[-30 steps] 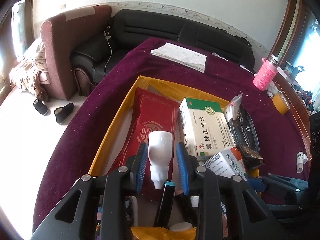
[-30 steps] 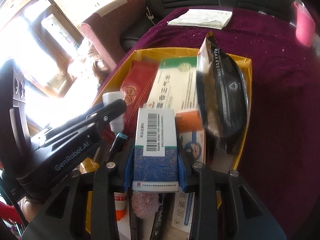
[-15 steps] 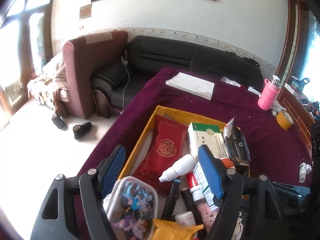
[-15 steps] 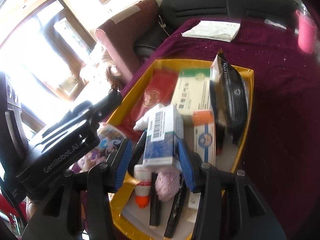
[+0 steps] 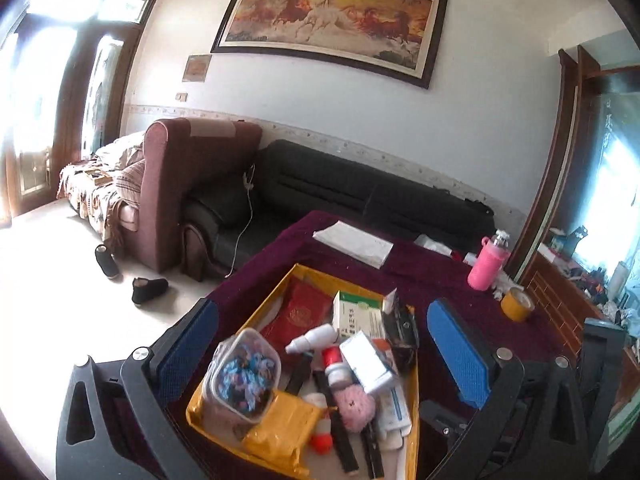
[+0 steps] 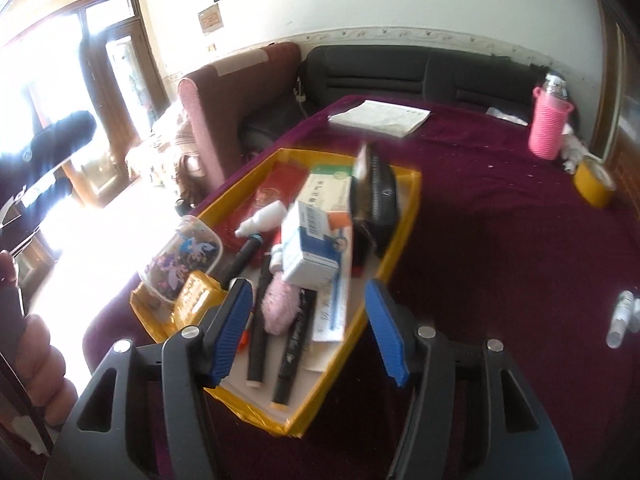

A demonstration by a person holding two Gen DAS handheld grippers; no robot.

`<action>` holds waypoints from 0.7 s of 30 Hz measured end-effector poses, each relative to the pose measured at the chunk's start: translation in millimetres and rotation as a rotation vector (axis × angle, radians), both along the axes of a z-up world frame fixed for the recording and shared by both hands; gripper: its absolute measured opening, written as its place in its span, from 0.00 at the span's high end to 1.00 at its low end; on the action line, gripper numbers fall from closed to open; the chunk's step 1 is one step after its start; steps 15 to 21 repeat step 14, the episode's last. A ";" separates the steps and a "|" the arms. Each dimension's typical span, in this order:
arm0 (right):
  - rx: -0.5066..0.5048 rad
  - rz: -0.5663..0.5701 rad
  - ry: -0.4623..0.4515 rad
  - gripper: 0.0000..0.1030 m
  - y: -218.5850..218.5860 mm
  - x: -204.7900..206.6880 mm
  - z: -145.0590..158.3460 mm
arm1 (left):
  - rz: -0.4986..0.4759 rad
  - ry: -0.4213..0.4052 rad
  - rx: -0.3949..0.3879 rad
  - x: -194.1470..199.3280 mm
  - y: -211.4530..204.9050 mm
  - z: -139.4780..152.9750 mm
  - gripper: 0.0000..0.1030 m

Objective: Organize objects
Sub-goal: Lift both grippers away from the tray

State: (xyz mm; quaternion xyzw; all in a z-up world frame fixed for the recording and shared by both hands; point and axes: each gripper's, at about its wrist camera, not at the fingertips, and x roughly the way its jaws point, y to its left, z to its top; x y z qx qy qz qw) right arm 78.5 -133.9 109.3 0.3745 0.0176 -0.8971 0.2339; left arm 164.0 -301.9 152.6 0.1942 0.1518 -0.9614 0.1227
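A yellow tray [image 5: 262, 300] [image 6: 408, 216] on the dark red tablecloth holds many items. A white dropper bottle [image 5: 312, 338] [image 6: 262, 218] lies on a red packet [image 5: 298, 314]. A blue-and-white medicine box [image 6: 310, 246] [image 5: 366, 362] lies on top of the pile. Also inside are a green-and-white box [image 5: 356, 312], a black pouch [image 6: 378, 184], a clear tub [image 5: 242, 374], a pink pompom [image 6: 280, 306] and pens. My left gripper [image 5: 320, 350] is open and empty, raised above the tray. My right gripper [image 6: 310, 322] is open and empty at the tray's near end.
A pink bottle [image 5: 486, 266] [image 6: 548, 122], a yellow tape roll [image 5: 516, 304] [image 6: 594, 182] and folded paper [image 5: 354, 242] sit farther back on the table. A small white bottle [image 6: 622, 316] lies at right. A black sofa [image 5: 360, 188] and maroon armchair [image 5: 188, 184] stand behind.
My left gripper let go of the white dropper bottle and my right gripper let go of the blue-and-white box. Both opened and pulled back and up from the tray.
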 end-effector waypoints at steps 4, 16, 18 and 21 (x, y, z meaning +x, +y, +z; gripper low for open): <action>0.031 -0.017 0.012 0.44 9.6 12.4 -6.0 | 0.059 -0.060 -0.085 11.6 22.1 -8.6 0.01; 0.056 -0.057 0.041 0.42 27.4 35.0 -8.0 | 0.144 -0.108 -0.170 30.3 50.6 -14.9 0.01; 0.056 -0.057 0.041 0.42 27.4 35.0 -8.0 | 0.144 -0.108 -0.170 30.3 50.6 -14.9 0.01; 0.056 -0.057 0.041 0.42 27.4 35.0 -8.0 | 0.144 -0.108 -0.170 30.3 50.6 -14.9 0.01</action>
